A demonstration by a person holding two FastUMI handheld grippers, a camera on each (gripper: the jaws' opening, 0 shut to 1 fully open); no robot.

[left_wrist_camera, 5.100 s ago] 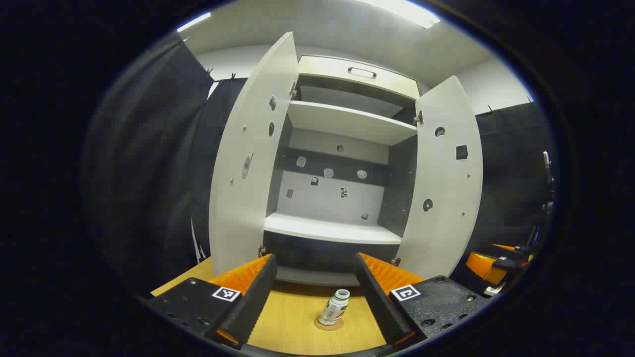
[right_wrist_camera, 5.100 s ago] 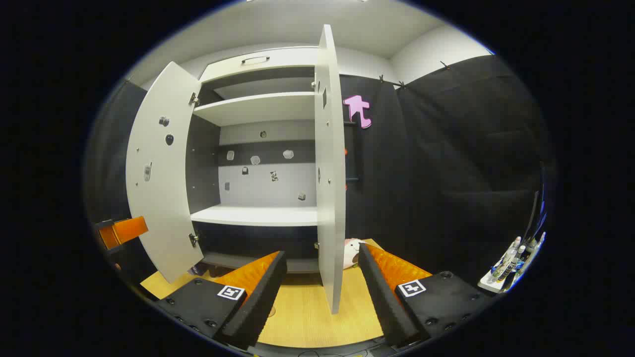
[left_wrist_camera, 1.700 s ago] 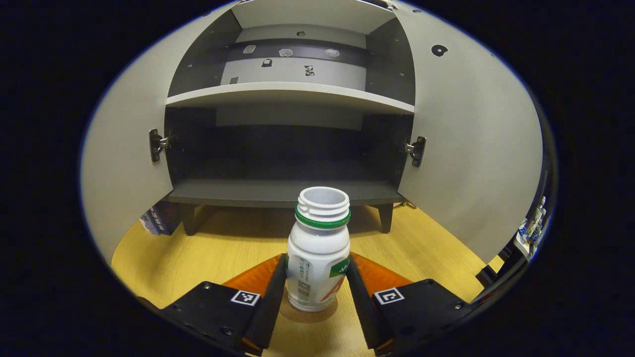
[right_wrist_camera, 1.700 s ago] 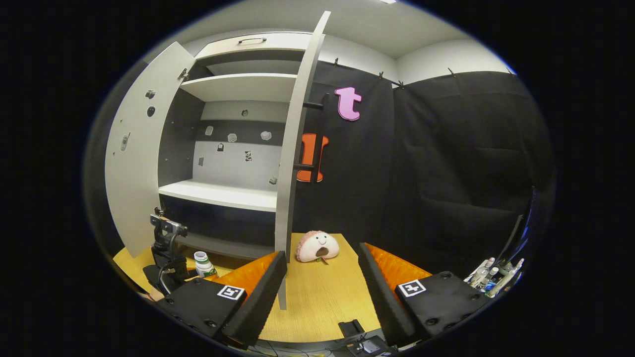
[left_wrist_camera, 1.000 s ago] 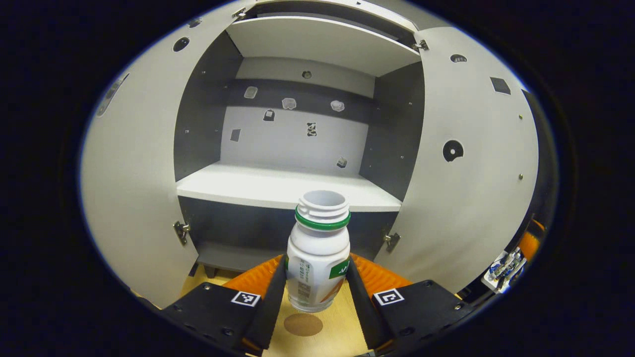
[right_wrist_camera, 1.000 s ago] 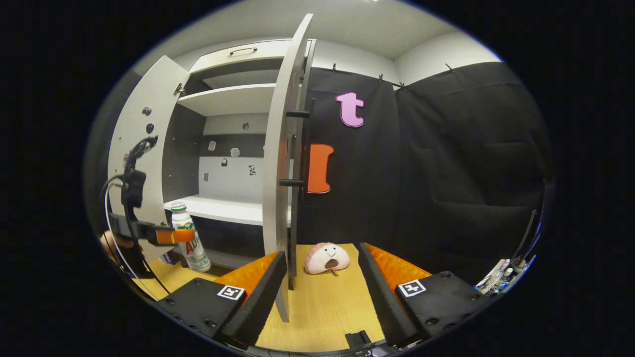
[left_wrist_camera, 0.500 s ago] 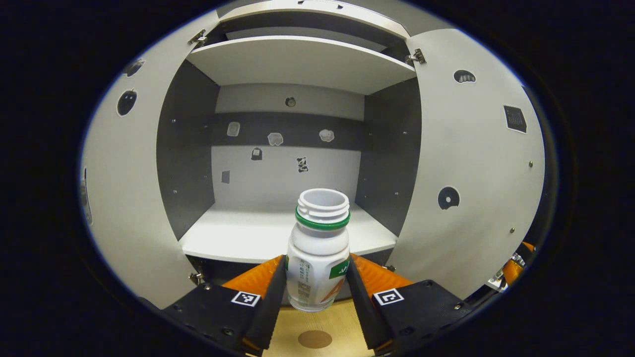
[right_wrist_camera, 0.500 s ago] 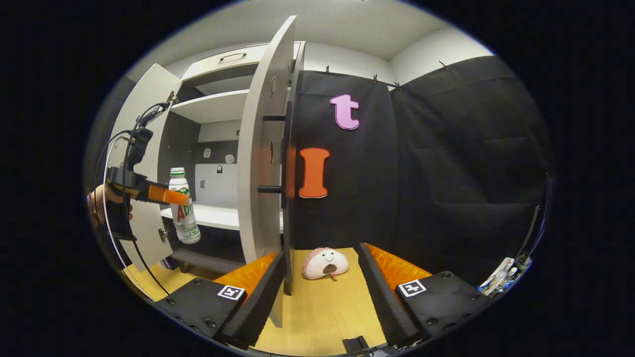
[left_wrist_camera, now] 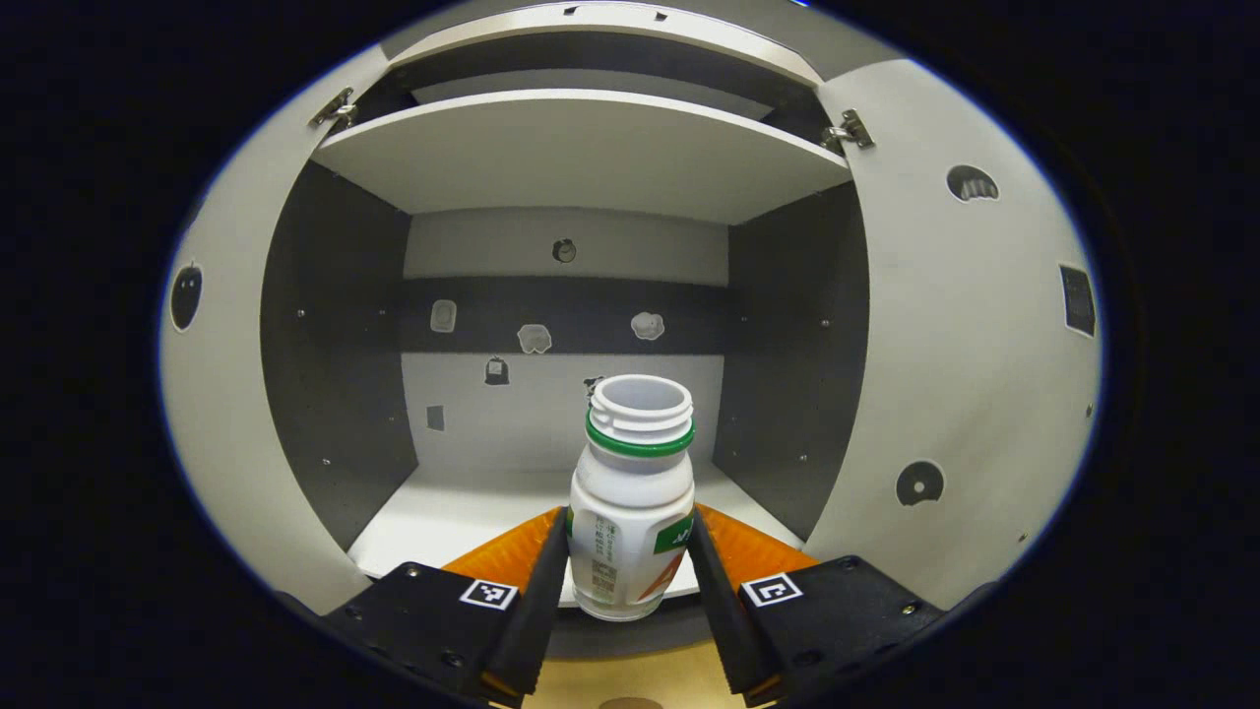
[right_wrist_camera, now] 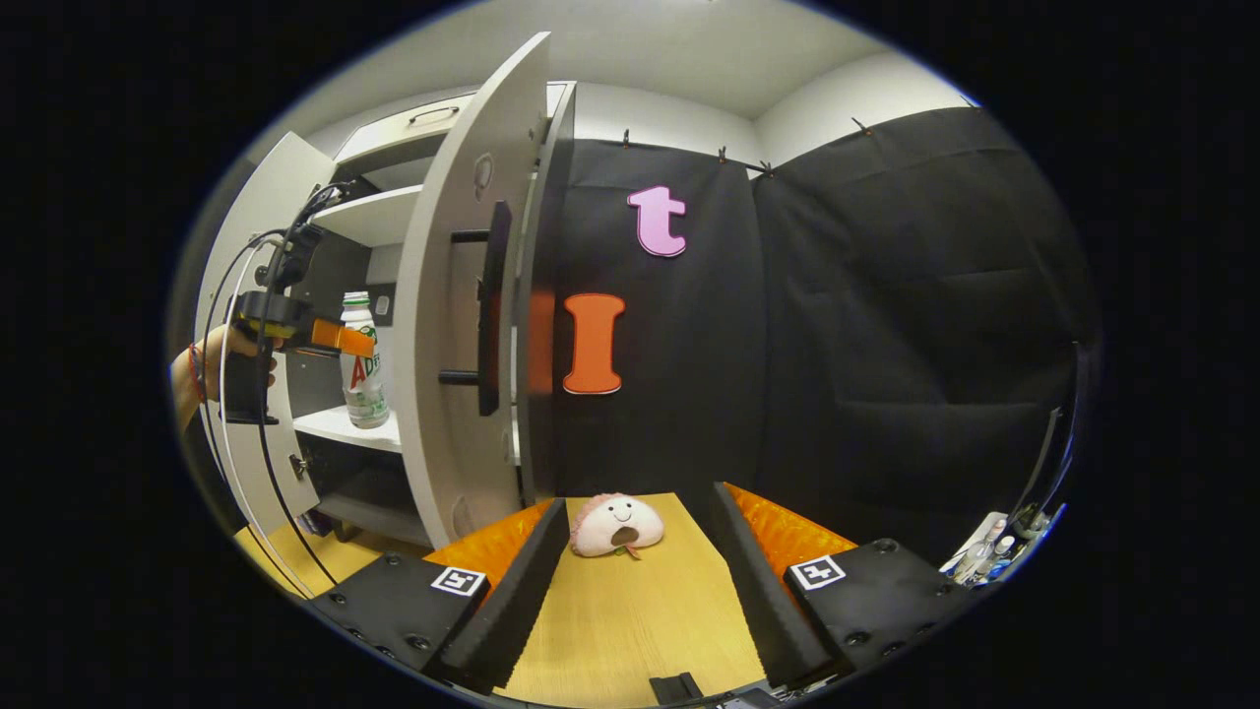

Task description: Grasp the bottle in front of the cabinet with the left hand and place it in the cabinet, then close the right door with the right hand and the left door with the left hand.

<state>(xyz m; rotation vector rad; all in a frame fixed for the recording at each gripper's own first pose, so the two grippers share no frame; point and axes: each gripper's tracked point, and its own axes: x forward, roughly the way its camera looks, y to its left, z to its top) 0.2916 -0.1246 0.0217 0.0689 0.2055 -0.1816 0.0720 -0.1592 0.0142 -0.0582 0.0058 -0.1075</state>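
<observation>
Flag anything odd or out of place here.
The bottle held upright in the left gripper has no cap, its threaded mouth open. A plush toy lies on the table beside the cabinet's right door.

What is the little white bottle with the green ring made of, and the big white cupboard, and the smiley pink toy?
The white bottle with the green ring looks like smooth plastic, from its moulded screw threads and slight shine. The white cupboard seems to be coated board: flat matte panels with metal hinges. The pink smiling toy looks like soft plush fabric, rounded with a fuzzy edge, though it is small here.
</observation>
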